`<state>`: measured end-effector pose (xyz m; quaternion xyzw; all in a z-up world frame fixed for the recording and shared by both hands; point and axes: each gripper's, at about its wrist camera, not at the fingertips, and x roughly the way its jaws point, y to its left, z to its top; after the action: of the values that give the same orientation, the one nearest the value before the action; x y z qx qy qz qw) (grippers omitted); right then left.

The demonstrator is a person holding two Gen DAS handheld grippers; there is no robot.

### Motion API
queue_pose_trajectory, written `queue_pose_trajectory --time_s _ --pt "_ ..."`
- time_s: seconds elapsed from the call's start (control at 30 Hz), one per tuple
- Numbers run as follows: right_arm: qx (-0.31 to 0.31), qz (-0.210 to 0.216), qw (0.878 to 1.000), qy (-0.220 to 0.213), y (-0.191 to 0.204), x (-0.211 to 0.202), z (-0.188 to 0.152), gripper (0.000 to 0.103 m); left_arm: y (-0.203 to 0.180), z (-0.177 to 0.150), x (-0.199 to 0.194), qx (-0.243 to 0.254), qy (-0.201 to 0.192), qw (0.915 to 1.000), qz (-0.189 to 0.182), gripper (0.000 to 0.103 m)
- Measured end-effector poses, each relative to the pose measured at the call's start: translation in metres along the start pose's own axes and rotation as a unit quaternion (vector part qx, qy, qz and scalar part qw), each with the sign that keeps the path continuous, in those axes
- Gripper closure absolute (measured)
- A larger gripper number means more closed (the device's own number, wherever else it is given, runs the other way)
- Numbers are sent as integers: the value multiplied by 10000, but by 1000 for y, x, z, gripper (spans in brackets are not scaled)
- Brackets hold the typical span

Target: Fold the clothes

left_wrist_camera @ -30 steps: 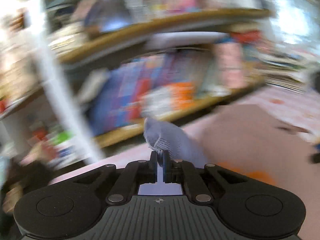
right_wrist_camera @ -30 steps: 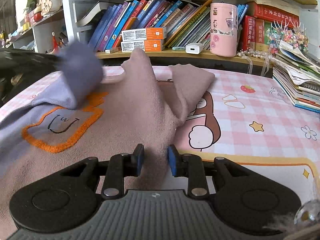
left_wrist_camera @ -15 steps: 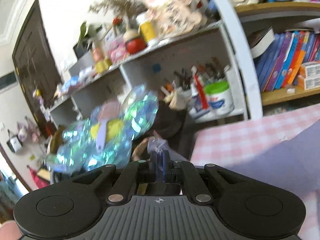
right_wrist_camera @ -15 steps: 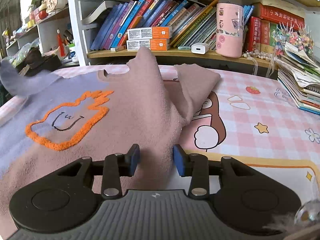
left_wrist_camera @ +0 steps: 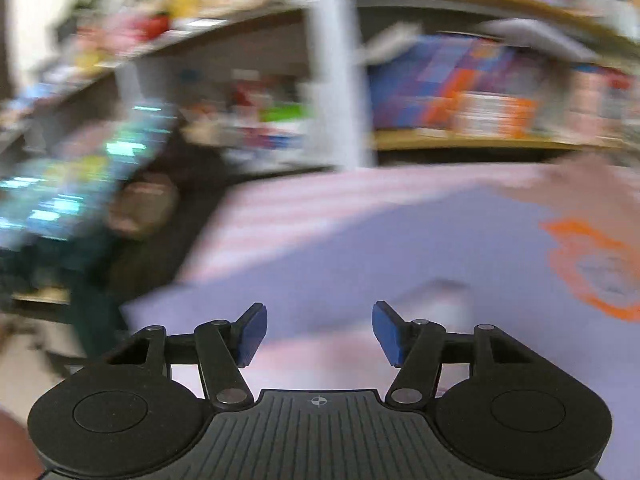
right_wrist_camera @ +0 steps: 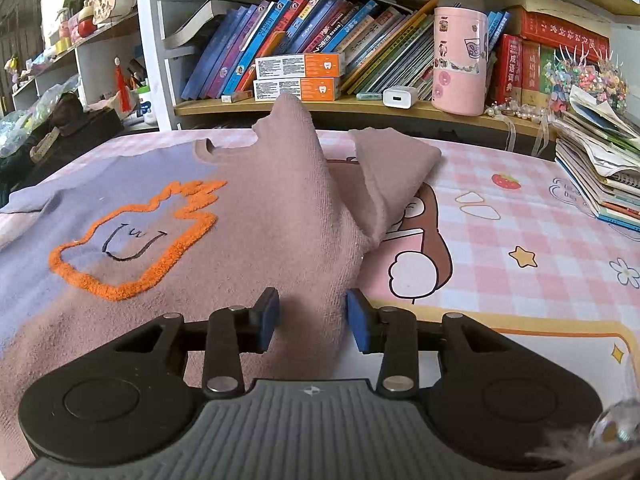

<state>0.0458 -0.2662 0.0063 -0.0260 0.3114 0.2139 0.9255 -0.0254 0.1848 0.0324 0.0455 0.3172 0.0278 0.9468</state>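
A lilac and dusty-pink sweater (right_wrist_camera: 248,236) with an orange outlined patch (right_wrist_camera: 132,240) lies spread on the pink checked tablecloth (right_wrist_camera: 520,216). Its pink sleeve (right_wrist_camera: 396,168) lies folded across at the right. My right gripper (right_wrist_camera: 313,318) is open, low over the pink part, with a ridge of fabric between its fingers. My left gripper (left_wrist_camera: 318,330) is open wide and empty above the lilac part (left_wrist_camera: 380,256). That view is blurred by motion. The orange patch also shows in the left wrist view (left_wrist_camera: 592,264).
A bookshelf (right_wrist_camera: 320,104) with books, boxes and a pink canister (right_wrist_camera: 460,60) runs behind the table. A stack of books and papers (right_wrist_camera: 600,160) sits at the right edge. Cluttered side shelves (right_wrist_camera: 80,60) stand at the left.
My left gripper let go of the lilac sleeve, opened wide and swung back toward the sweater. The sleeve now lies flat at the left. My right gripper opened wider.
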Motion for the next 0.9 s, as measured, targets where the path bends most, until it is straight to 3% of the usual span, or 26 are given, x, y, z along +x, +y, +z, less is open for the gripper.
queue_pose_trajectory --time_s 0.03,0.13,0.37,0.43,0.5,0.57,0.63,0.73,0.9 --pt "-1 -2 10000 0 0 0 0 66 -14 -3 2 87 80 9996 -268 43" --pt "59 -23 10000 -4 0 0 0 67 -39 -6 18 242 297 9979 -514 44" --pt "217 -11 9998 40 -2 0 4 68 -40 7 61 -101 395 9985 -363 44" --pt "298 97 9994 -142 -12 -4 14 66 -40 9 68 -160 370 9984 -407 45" --pt "381 65 9988 -310 -24 -6 30 62 -39 12 74 -175 329 9980 -519 53" --pt "365 -231 9984 -354 -34 0 56 62 -38 16 81 -183 291 9971 -684 77" --pt "198 -597 9976 -299 -39 15 83 63 -42 16 83 -165 238 9960 -846 94" --pt "-150 -847 9963 87 -34 60 117 63 -53 11 81 81 80 9974 -714 96" --pt "-960 -1152 9854 813 -8 139 137 65 -50 5 78 15 -64 9974 -720 96"
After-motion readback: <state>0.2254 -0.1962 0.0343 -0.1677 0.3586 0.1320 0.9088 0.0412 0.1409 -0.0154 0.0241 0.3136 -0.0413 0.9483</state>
